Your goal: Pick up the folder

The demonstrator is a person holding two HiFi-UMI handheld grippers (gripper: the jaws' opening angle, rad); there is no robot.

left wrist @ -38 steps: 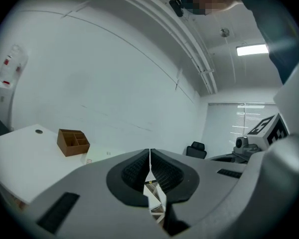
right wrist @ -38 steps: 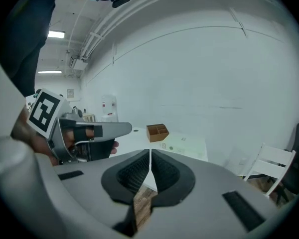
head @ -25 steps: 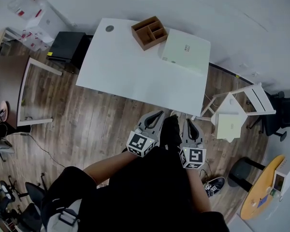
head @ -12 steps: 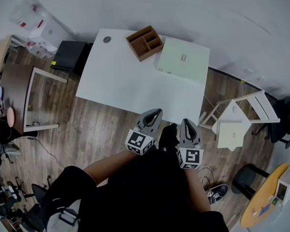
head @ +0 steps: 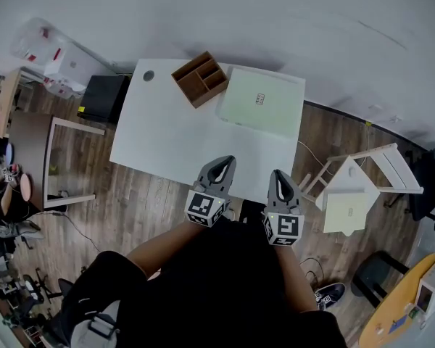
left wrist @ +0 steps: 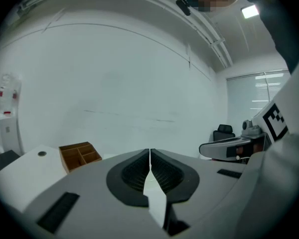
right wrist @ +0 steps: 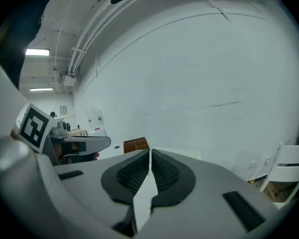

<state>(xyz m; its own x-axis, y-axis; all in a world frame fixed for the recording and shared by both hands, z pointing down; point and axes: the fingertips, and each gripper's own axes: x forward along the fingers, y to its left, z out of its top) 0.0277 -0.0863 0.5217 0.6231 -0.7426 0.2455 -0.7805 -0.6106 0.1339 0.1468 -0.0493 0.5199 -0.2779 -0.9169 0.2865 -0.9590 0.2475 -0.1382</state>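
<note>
Holding both grippers side by side in front of your body, you have their tips over the near edge of the table [head: 167, 133], pointing toward the wall. Your left gripper [head: 225, 165] is clenched: in its own view the ribbed pads meet along a thin line with nothing between them. Your right gripper [head: 279, 178] is clenched too, pads pressed together and empty, and the two grippers stand near each other without touching. The folder [head: 261, 104] is well apart from both; it is pale green with a small label in its middle, and it lies flat on the table's far right corner, its far edge close to the wall. A brown wooden organizer [head: 199, 78] with open compartments stands just beside the folder's left corner, turned at an angle to the table's edges; you cannot tell from these views whether the two touch. A small round grommet [head: 148, 76] sits in the table's far left corner, and the rest of the top between you and the folder is bare white. To your right a white chair [head: 351, 183] stands on the wood floor [head: 152, 209] beside the table. To your left, a black box [head: 101, 93] sits by the table's far left corner.
</note>
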